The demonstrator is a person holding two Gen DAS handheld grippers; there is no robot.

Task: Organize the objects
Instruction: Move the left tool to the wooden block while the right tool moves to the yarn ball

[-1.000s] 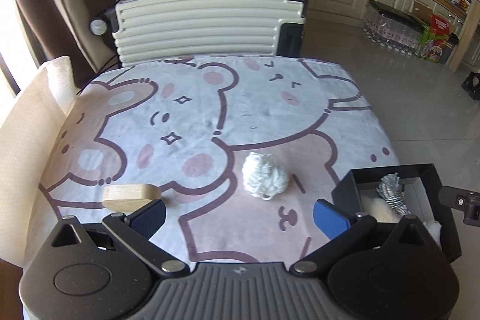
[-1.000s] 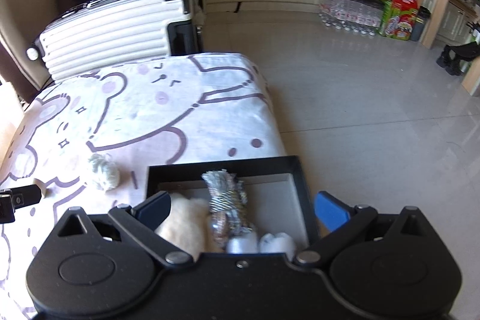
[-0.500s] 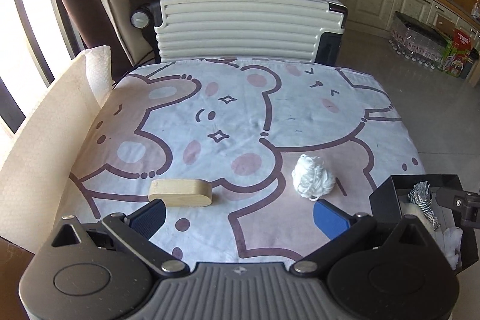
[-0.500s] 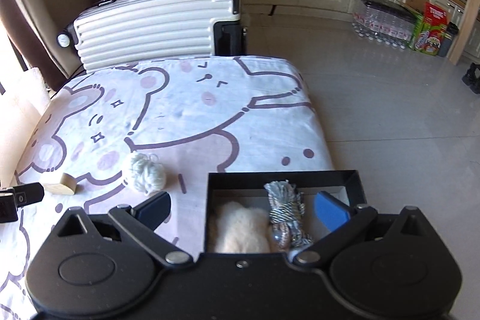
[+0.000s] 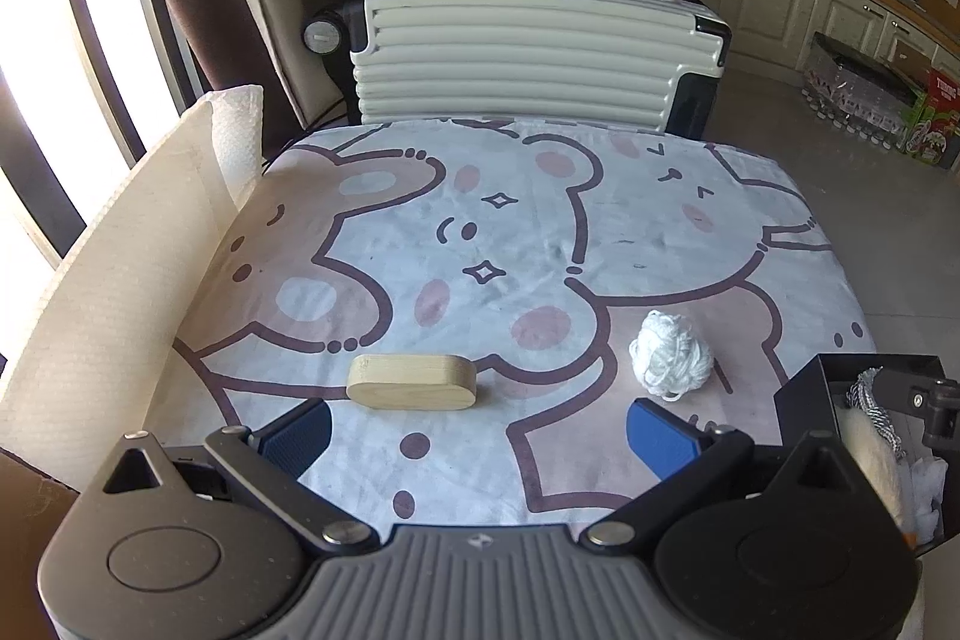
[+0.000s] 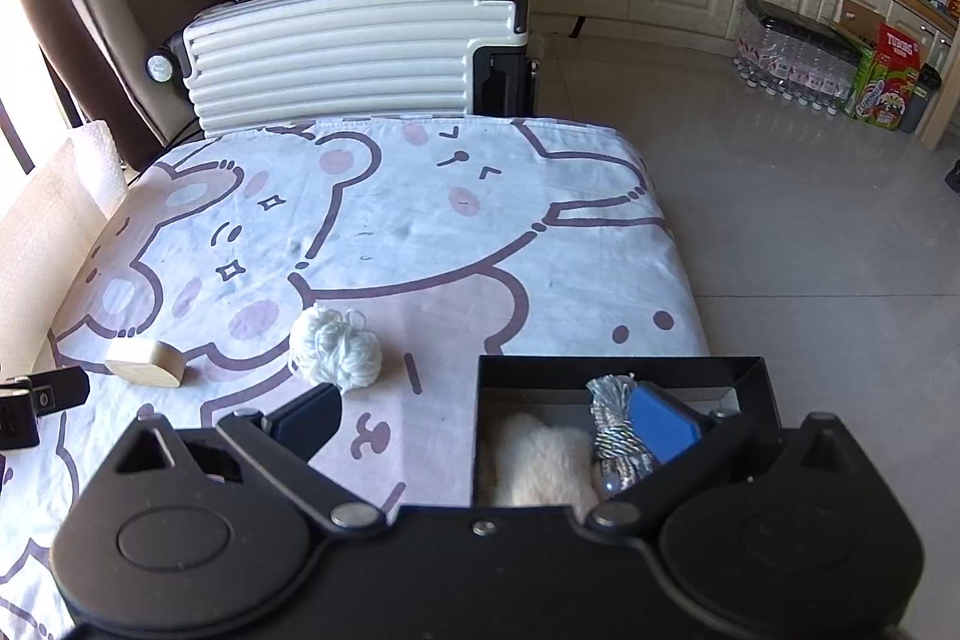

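Observation:
A wooden oval block (image 5: 411, 381) lies on the cartoon-print cloth (image 5: 540, 232), just beyond my open, empty left gripper (image 5: 479, 436). A white yarn ball (image 5: 671, 363) lies to its right. A black box (image 6: 618, 370) sits at the table's right edge and holds a fluffy cream item (image 6: 534, 457) and a black-and-white twine bundle (image 6: 615, 427). My right gripper (image 6: 486, 421) is open and empty, its left finger over the cloth, its right finger over the box. The block (image 6: 146, 363) and yarn ball (image 6: 336, 351) also show in the right wrist view.
A white ribbed suitcase (image 5: 528, 58) stands behind the table. A cream corrugated sheet (image 5: 114, 292) leans along the left edge. Tiled floor (image 6: 810, 220) lies to the right, with cabinets, water bottles and cartons at the back.
Both grippers have drawn back and swung left. The block and yarn ball now sit further right in both views. Nothing was taken hold of.

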